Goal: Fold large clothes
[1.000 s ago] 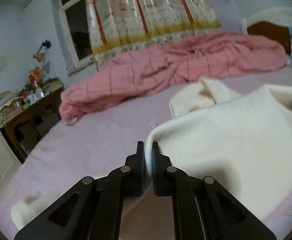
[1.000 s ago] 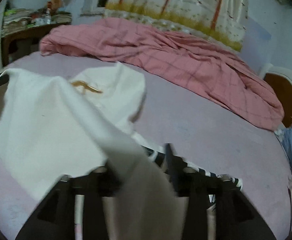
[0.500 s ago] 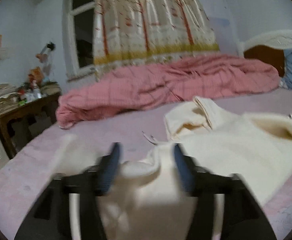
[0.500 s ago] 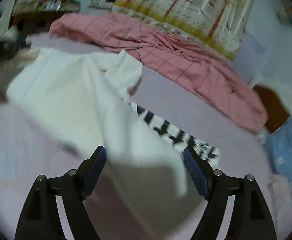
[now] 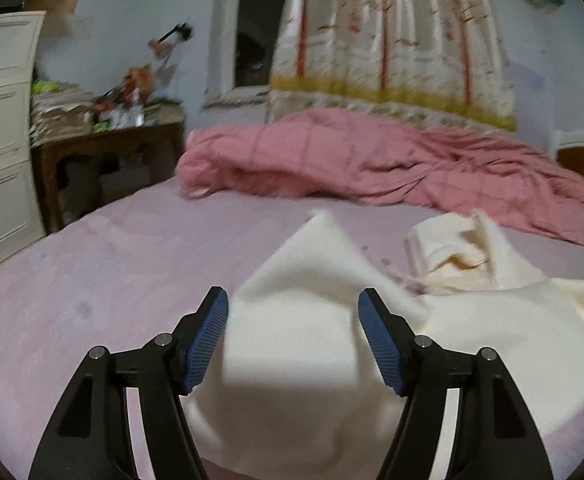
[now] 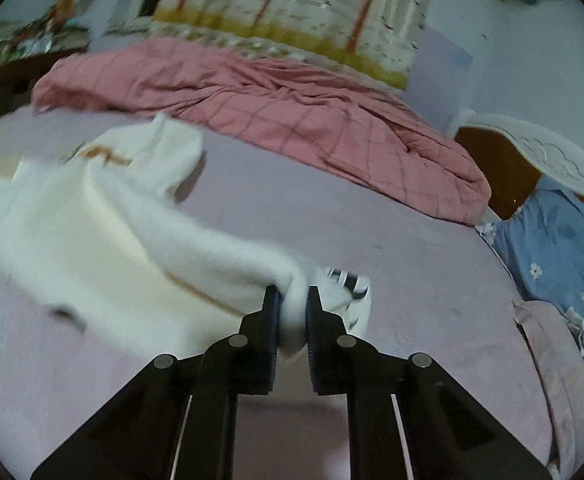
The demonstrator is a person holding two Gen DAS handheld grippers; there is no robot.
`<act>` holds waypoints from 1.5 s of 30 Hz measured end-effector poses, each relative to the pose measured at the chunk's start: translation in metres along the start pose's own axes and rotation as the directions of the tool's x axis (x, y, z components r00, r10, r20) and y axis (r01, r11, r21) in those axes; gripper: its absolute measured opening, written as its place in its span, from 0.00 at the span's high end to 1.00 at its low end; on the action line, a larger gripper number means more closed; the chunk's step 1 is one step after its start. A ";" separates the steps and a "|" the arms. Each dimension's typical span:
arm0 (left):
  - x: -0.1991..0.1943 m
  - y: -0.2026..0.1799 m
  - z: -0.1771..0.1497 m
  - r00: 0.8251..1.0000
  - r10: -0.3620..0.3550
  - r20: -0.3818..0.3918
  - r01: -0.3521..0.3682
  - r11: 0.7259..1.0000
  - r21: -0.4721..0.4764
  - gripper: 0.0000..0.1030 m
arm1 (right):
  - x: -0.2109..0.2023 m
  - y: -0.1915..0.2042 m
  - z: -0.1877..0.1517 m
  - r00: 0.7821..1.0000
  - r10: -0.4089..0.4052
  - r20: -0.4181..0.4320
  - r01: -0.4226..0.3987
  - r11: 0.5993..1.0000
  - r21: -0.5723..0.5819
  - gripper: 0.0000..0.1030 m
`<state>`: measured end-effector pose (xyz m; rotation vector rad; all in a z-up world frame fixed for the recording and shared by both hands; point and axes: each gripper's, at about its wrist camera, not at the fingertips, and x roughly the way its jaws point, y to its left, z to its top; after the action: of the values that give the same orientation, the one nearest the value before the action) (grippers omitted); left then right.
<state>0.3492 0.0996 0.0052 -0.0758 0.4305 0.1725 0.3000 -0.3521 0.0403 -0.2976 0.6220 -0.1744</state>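
Note:
A large cream garment (image 5: 471, 340) lies spread on the lilac bed sheet (image 5: 112, 272), its collar part bunched at the far right. My left gripper (image 5: 292, 300) is open, with a raised corner of the cloth between its blue pads (image 5: 206, 340) but clear of them. In the right wrist view the same cream garment (image 6: 92, 216) stretches away to the left. My right gripper (image 6: 292, 296) is closing, pinching a thick bunch of its edge. A black-and-white print (image 6: 347, 280) peeks out just past the fingers.
A crumpled pink quilt (image 5: 371, 168) runs along the far side of the bed. A cluttered wooden desk (image 5: 104, 140) and a white cabinet (image 5: 0, 140) stand at the left. A headboard (image 6: 531, 152) and a blue flowered pillow (image 6: 563, 240) sit at the right.
My left gripper let go of the garment's edge, opened and swung left. My right gripper spread wide over the cloth, then closed on a bunch of it.

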 end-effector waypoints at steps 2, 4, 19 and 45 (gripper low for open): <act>0.011 0.005 -0.002 0.999 0.014 -0.047 -0.015 1.000 -0.020 0.35 | 0.015 -0.005 0.011 1.000 -0.031 -0.002 0.031 0.999 0.018 0.88; 0.018 0.010 -0.004 0.997 -0.008 -0.077 0.005 0.999 -0.050 0.35 | 0.037 -0.010 0.020 0.998 -0.055 -0.031 0.056 0.998 0.040 0.88; 0.023 0.026 -0.008 0.996 0.025 -0.090 -0.038 0.989 -0.145 0.62 | 0.100 -0.048 0.039 0.991 0.102 -0.091 -0.056 0.910 0.410 0.87; 0.074 -0.028 -0.018 0.958 0.082 -0.274 -0.045 0.989 0.141 0.75 | 0.148 0.010 0.009 0.955 0.232 -0.182 -0.170 0.937 0.305 0.82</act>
<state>0.4138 0.0810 -0.0411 0.0463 0.7262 0.1970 0.4242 -0.3773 -0.0368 0.0689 0.8279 -0.0965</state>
